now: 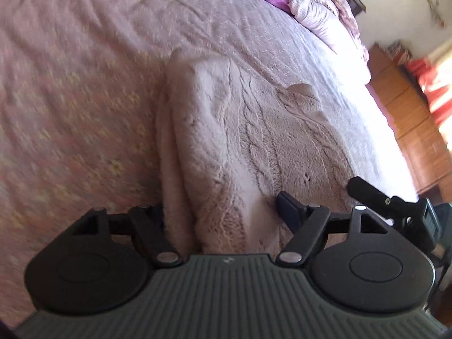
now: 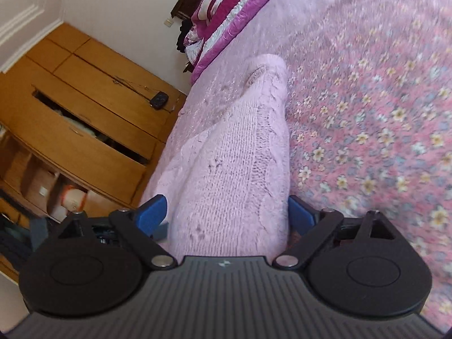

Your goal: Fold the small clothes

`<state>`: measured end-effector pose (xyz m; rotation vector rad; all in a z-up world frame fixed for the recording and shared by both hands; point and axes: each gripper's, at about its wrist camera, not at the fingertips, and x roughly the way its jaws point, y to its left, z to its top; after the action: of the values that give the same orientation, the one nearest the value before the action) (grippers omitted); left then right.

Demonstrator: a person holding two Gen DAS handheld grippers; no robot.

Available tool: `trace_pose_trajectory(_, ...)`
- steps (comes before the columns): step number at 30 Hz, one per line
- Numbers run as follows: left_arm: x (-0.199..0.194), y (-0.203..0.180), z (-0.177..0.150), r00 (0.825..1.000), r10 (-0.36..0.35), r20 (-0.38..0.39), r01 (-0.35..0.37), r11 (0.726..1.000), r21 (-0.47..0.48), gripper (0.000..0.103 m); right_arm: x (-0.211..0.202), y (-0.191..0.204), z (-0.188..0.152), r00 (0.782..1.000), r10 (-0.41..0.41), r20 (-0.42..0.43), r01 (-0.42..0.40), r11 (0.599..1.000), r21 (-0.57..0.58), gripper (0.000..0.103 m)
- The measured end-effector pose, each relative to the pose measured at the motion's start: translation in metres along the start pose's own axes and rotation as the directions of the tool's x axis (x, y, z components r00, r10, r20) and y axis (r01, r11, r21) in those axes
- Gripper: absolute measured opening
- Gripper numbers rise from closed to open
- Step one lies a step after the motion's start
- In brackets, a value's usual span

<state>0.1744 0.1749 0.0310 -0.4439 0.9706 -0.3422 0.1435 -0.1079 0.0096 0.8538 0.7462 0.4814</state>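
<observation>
we hold the pink knit sweater (image 2: 228,169) between the blue fingers (image 2: 301,216) of our right tool (image 2: 227,214); our left tool (image 1: 220,212) likewise straddles it, both partly open, above the bed (image 2: 367,113).

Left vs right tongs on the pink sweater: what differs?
Right tongs show both blue pads flanking the sweater; left tongs show one pad, the other hidden by knit. Knit fills the right tongs' gap; the left has room beside its pad. Both appear clamped on it.
</observation>
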Motion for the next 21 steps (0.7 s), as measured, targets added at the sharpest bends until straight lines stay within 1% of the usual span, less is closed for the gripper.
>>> trace_pose_trajectory(1, 0.002, -0.002, -0.001, 1.0, -0.003, 0.009, 0.003, 1.0, 0.011, 0.075, 0.003, 0.002, 0.001, 1.0, -0.001, -0.005, 0.001, 1.0, -0.006, 0.097)
trace_pose_trajectory(2, 0.003, -0.003, -0.001, 1.0, -0.005, 0.016, 0.004, 1.0, 0.015, 0.072, 0.007, 0.005, 0.002, 1.0, -0.006, -0.01, 0.006, 1.0, -0.019, 0.097)
trace_pose_trajectory(3, 0.003, -0.004, -0.001, 1.0, -0.008, 0.018, 0.008, 1.0, 0.014, 0.067, 0.01, 0.007, 0.002, 1.0, -0.011, -0.015, 0.011, 0.999, -0.034, 0.096)
trace_pose_trajectory(4, 0.003, -0.005, -0.001, 1.0, -0.012, 0.022, 0.012, 1.0, 0.007, 0.059, 0.015, 0.009, 0.001, 1.0, -0.021, -0.014, 0.021, 0.999, -0.043, 0.094)
trace_pose_trajectory(5, 0.001, -0.006, -0.001, 1.0, -0.009, 0.027, 0.009, 1.0, 0.002, 0.05, 0.018, 0.011, 0.002, 0.999, -0.039, -0.013, 0.039, 0.998, -0.044, 0.082)
trace_pose_trajectory(6, -0.002, -0.007, 0.0, 0.999, -0.009, 0.033, 0.009, 1.0, -0.002, 0.047, 0.021, 0.013, 0.004, 0.998, -0.062, -0.013, 0.061, 0.997, -0.045, 0.066)
trace_pose_trajectory(7, -0.005, -0.007, 0.002, 0.999, -0.017, 0.037, 0.018, 1.0, -0.01, 0.042, 0.022, 0.014, 0.006, 0.997, -0.077, -0.013, 0.077, 0.996, -0.038, 0.062)
trace_pose_trajectory(9, -0.013, -0.01, 0.005, 0.998, -0.046, 0.043, 0.047, 0.998, -0.03, 0.04, 0.018, 0.018, 0.011, 0.997, -0.07, -0.016, 0.069, 0.997, -0.021, 0.055)
trace_pose_trajectory(11, -0.021, -0.02, 0.004, 0.995, -0.083, 0.056, 0.085, 0.996, -0.033, 0.039, 0.006, 0.026, 0.017, 0.998, -0.057, -0.002, 0.057, 0.998, -0.04, 0.053)
trace_pose_trajectory(14, -0.028, -0.046, -0.002, 0.991, -0.121, 0.058, 0.122, 0.993, -0.004, 0.038, -0.018, 0.034, 0.025, 1.0, -0.026, 0.017, 0.027, 0.999, -0.029, 0.052)
trace_pose_trajectory(18, -0.032, -0.076, -0.018, 0.983, -0.178, 0.043, 0.177, 0.984, 0.018, 0.038, -0.059, 0.046, 0.033, 0.999, -0.036, 0.039, 0.038, 0.997, -0.065, 0.052)
trace_pose_trajectory(21, -0.034, -0.096, -0.032, 0.975, -0.222, 0.034, 0.221, 0.975, 0.028, 0.038, -0.097, 0.051, 0.033, 0.997, -0.051, 0.064, 0.057, 0.994, -0.089, 0.052)
